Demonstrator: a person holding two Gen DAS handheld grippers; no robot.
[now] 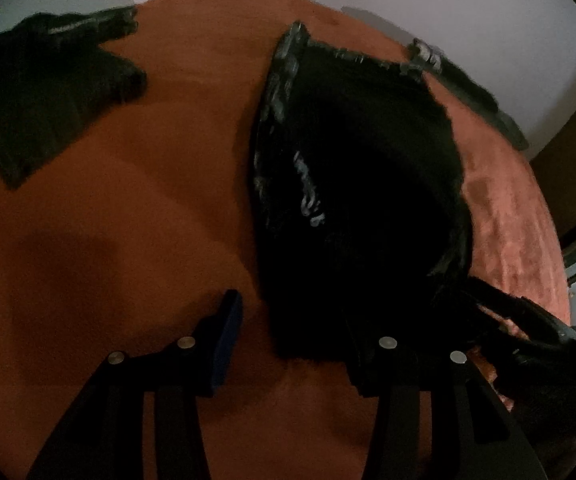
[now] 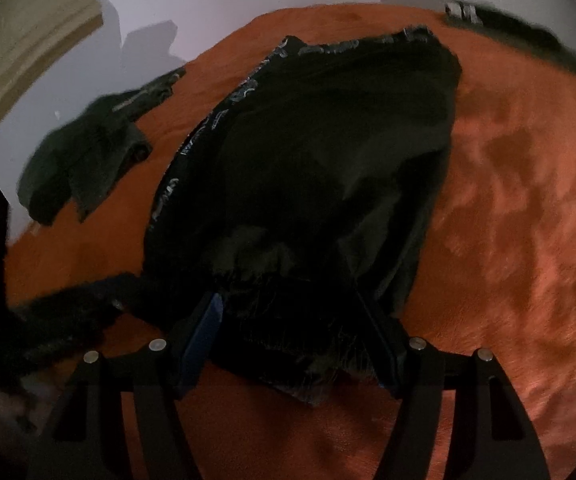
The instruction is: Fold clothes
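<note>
A black garment (image 1: 360, 184) with pale lettering along its left edge lies spread on an orange fuzzy cover (image 1: 127, 208). My left gripper (image 1: 300, 344) is open at the garment's near left corner. Its blue-padded left finger (image 1: 227, 340) rests on bare cover, and its right finger is dark against the fabric. In the right wrist view the same garment (image 2: 320, 152) fills the middle. My right gripper (image 2: 294, 336) is open wide, with the garment's near hem lying between its fingers. A dark blurred shape at lower left there (image 2: 67, 316) appears to be the other gripper.
A second dark garment (image 1: 47, 88) lies crumpled at the cover's far left edge (image 2: 87, 152). A third dark item with a pale print (image 1: 468, 88) sits at the far right (image 2: 528, 36). Pale wall lies beyond; bare orange cover (image 2: 508, 220) spreads to the right.
</note>
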